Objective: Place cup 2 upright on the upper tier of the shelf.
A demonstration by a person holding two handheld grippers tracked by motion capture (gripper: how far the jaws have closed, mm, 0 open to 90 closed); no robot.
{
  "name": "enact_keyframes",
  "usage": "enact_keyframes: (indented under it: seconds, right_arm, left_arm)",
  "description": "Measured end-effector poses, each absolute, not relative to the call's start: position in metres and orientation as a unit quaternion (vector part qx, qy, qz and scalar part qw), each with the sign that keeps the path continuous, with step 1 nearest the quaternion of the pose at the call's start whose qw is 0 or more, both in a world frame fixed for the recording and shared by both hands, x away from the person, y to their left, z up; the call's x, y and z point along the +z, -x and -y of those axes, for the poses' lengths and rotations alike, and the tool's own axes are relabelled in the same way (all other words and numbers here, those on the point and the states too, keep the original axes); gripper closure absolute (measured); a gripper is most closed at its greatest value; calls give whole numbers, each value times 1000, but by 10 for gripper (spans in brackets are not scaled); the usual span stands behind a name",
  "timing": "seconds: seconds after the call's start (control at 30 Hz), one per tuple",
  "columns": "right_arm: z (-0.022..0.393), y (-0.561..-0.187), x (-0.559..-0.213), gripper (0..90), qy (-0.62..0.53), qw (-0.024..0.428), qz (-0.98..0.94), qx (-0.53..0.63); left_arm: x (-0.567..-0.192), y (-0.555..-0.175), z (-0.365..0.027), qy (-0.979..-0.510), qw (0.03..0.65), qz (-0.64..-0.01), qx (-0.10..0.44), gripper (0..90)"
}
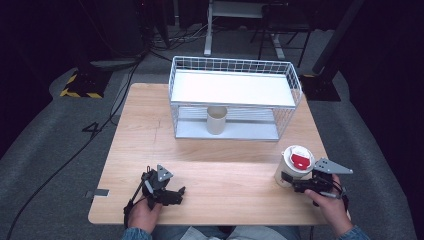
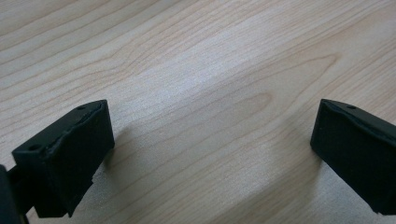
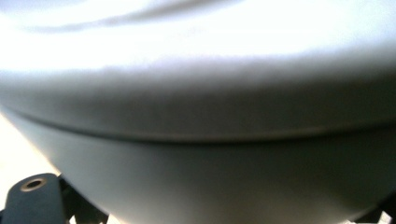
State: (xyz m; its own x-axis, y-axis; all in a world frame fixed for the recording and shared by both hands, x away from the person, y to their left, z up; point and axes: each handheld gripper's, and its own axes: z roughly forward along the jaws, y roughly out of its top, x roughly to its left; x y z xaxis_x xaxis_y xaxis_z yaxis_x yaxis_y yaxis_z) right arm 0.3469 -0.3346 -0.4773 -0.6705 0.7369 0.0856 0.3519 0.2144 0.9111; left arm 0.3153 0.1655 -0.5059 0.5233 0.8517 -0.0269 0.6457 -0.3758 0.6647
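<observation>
A pale, blurred cup (image 3: 201,154) sits very close to the camera, its curved side spreading from edge to edge. A thin dark line runs across it like a seam, with a brighter white band above and a greyer, shadowed wall below. At the bottom left corner, one black jaw tip with a small metal-ringed hole presses against the cup's side. A sliver of light table (image 3: 18,144) shows at left.

The worktop (image 1: 220,185) is pale wood with a fine, wavy grain and a smooth, faintly satin finish. On it at the far side stands a basket (image 1: 235,67) of thin white-coated metal wire, its shelf a flat matt white sheet. The cup (image 1: 292,167) near the right edge looks like smooth white plastic or paper, slightly glossy. The left tongs (image 2: 210,154) have matt black pads with rough-cut edges.
</observation>
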Motion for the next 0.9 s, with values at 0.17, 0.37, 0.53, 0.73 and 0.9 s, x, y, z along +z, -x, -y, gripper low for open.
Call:
enact_keyframes:
  seconds: [0.17,0.37,0.53,0.73,0.9]
  right_arm:
    - [335,-347,-477,124,-360,188,-757,513]
    - [334,-347,-477,125,-360,188,-757,512]
    - [334,-346,-476,127,-361,190,-759,508]
    - [333,-347,-475,129,-359,190,-762,505]
    - [333,-347,-473,129,-364,183,-761,505]
  left_arm:
    - [-506,-315,-166,-813,316,-460,163,0]
    - [-506,-315,-166,-813,316,-460,163,0]
    - [-506,-315,-166,-813,316,-460,163,0]
    - [-506,-315,-165,-813,316,-460,163,0]
    - [-506,-315,-166,-813,316,-460,163,0]
